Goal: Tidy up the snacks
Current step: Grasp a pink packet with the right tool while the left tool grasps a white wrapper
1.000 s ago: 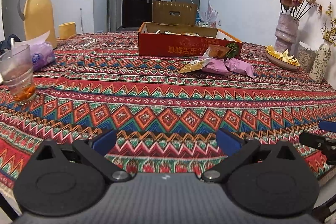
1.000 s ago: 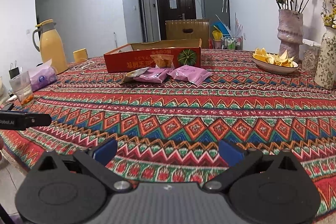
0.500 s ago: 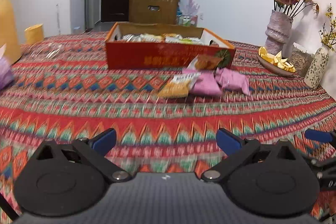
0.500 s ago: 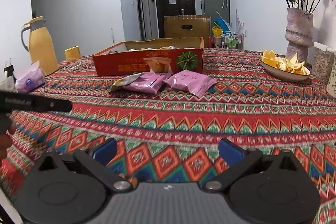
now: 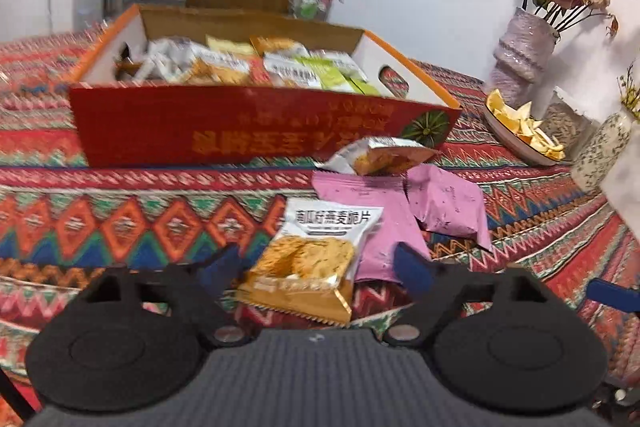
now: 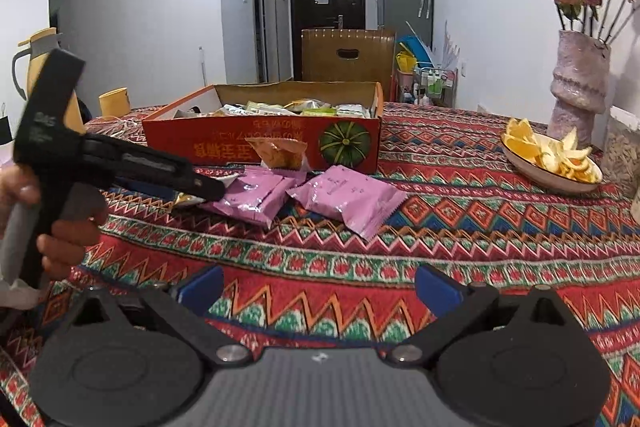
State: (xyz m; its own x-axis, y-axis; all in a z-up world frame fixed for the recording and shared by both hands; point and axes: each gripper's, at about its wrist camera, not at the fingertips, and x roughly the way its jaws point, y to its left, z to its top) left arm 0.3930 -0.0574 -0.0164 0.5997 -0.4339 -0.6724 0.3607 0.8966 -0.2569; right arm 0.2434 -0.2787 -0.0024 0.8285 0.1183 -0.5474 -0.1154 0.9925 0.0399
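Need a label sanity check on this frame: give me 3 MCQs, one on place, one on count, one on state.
1. Where does the orange snack packet sit?
A. inside the box
B. against the red box's front
C. on the fruit plate

2. How many pink packets lie on the cloth?
A. one
B. two
C. four

3. The right gripper is:
A. open, empty
B. shut on a packet
C. out of view

Answers: B, it leans on the red box; B, a left pink packet and a right pink packet show; A, fingers apart over bare tablecloth.
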